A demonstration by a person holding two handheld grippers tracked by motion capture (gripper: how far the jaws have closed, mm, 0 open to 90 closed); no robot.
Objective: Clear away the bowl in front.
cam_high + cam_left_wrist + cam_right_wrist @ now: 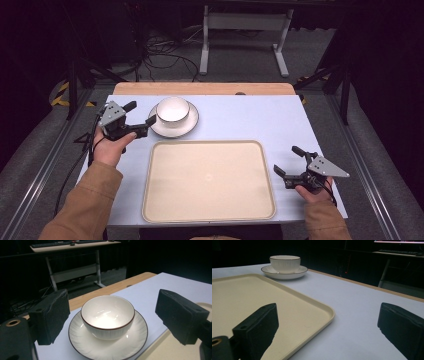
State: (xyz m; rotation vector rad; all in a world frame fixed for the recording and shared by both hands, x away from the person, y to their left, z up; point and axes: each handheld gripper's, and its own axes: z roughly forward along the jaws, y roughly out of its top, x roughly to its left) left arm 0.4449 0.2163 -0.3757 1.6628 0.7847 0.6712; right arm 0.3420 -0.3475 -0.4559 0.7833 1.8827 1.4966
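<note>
Bowl [173,109] sits upright on its saucer [188,127] at the worktop's [250,117] far left, just beyond the tray [209,180]; left tongs [140,114] gape wide beside it, holding nothing; right tongs [288,161] gape empty beside the tray's right edge.

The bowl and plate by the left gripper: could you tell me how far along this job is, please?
Nothing looks moved yet: the bowl sits in the plate beyond the bare tray. In hand: the left gripper is open, with the bowl between its jaws but not touching. The right gripper waits open beside the tray. Gripping and lifting are probably left.
</note>
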